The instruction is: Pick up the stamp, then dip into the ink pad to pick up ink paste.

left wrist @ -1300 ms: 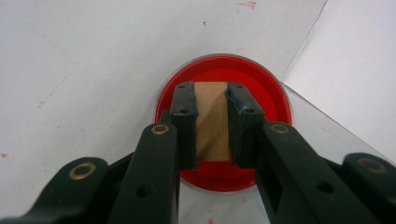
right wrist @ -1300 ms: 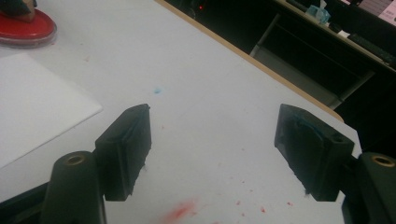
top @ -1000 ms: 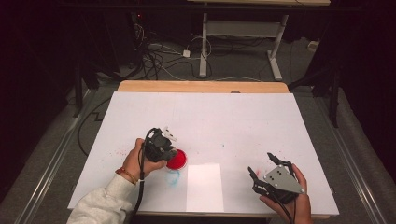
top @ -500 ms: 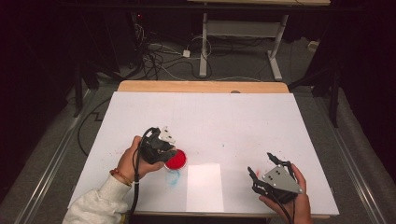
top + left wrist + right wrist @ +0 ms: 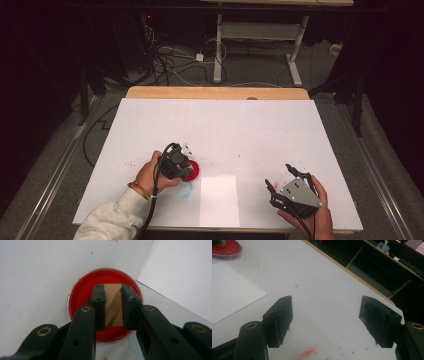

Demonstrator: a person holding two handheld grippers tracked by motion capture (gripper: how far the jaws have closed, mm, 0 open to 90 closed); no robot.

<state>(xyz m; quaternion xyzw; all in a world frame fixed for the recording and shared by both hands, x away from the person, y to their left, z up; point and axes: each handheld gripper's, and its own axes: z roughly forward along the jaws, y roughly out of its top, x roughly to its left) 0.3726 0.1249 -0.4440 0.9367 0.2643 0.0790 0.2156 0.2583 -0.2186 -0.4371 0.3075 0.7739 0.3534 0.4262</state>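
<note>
Jaws of our left gripper [image 5: 113,298] pinch a wooden block [image 5: 113,305] above the red dish [image 5: 83,296]; our right gripper [image 5: 325,322] stands spread, nothing between.

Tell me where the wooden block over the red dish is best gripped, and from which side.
By its two long flat sides, from straight above. The wooden block stands in the red dish, whose raised rim blocks a level approach. The left gripper already clamps those parallel faces that way.
</note>
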